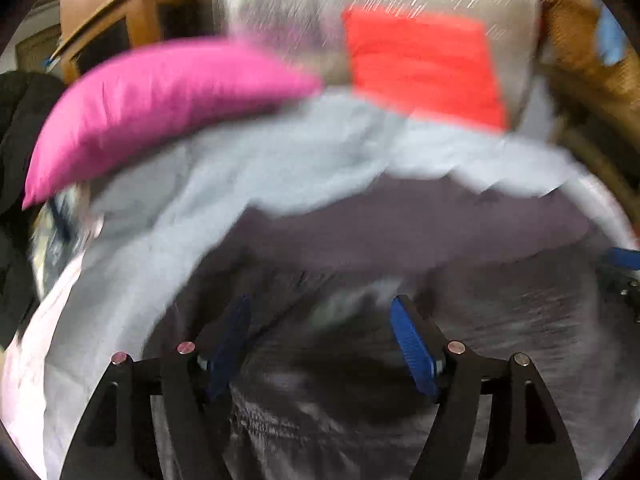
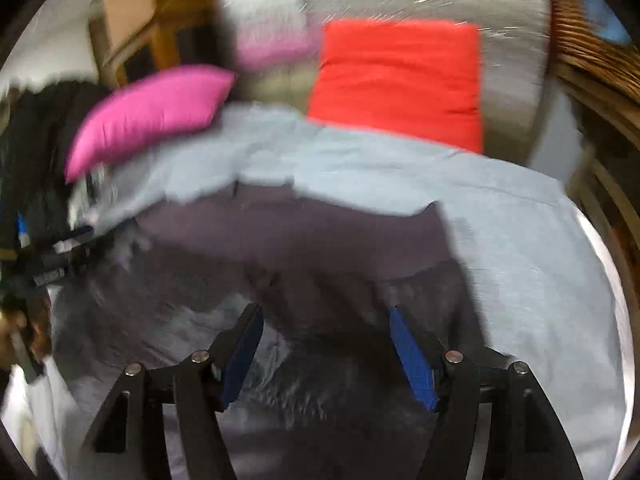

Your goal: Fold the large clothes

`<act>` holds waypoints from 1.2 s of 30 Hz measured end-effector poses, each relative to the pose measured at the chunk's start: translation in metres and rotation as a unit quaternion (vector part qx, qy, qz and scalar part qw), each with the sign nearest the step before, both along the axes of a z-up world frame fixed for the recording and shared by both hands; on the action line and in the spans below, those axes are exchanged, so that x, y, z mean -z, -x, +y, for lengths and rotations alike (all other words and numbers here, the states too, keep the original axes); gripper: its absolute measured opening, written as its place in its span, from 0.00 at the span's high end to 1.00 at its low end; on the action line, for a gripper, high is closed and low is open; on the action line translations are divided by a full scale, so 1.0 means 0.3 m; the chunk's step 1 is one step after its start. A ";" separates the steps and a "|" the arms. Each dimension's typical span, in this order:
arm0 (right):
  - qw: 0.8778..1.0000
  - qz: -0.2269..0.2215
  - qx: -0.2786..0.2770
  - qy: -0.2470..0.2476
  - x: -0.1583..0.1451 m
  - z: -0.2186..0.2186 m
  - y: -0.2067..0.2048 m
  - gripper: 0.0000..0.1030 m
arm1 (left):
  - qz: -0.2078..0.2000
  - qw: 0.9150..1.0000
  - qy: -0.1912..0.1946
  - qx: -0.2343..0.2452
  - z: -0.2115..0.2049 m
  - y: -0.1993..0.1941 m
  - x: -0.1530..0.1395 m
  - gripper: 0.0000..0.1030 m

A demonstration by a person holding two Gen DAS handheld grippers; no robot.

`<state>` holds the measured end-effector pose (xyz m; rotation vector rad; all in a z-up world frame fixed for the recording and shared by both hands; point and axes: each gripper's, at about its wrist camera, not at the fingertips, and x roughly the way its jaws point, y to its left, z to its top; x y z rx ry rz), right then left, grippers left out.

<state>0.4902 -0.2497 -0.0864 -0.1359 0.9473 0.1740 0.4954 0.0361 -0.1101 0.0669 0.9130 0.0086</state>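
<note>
On bed, both views: dark grey garment [image 1: 400, 232] lies on pale blue sheet [image 1: 224, 200], below both grippers.
Blur: heavy, garment type + folds unreadable.
L gripper [image 1: 320, 344]: fingers spread, nothing between pads, cloth beneath.
R gripper [image 2: 326, 350]: spread too, empty.
Cut off: garment's near part hidden behind gripper frames.
Edges: far hem runs across mid-frame; pink pillow [image 2: 156, 112] + red pillow [image 2: 400, 80] beyond it.
Room: bare sheet to right of garment in R view.

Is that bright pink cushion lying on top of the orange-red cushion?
No. The bright pink cushion lies apart, left of the orange-red cushion, with pale fabric between them.
</note>
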 end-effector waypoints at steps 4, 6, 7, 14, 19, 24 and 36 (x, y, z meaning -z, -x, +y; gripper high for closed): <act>0.997 0.031 0.060 -0.035 0.093 -0.087 -0.034 0.31 | 0.031 0.999 0.005 -0.014 0.043 -0.042 0.105 0.26; 0.998 0.025 0.060 -0.027 0.113 -0.071 -0.033 0.31 | 0.018 1.000 -0.013 -0.015 0.028 -0.037 0.120 0.26; 0.997 0.019 0.066 -0.030 0.127 -0.064 -0.035 0.31 | 0.014 1.000 -0.013 -0.018 0.026 -0.033 0.123 0.26; 0.995 0.006 0.097 -0.010 0.035 -0.071 0.007 0.29 | 0.022 0.999 -0.005 -0.029 0.044 0.019 0.031 0.26; 0.995 -0.071 0.050 -0.040 -0.174 -0.007 0.233 0.26 | -0.019 0.999 0.019 -0.039 0.133 0.213 -0.104 0.26; 0.994 -0.095 0.032 -0.051 -0.162 0.052 0.499 0.23 | -0.035 0.997 0.021 -0.072 0.241 0.378 -0.101 0.25; 0.989 -0.082 0.117 -0.034 0.040 -0.063 0.595 0.15 | -0.024 0.993 0.038 -0.112 0.330 0.434 0.038 0.22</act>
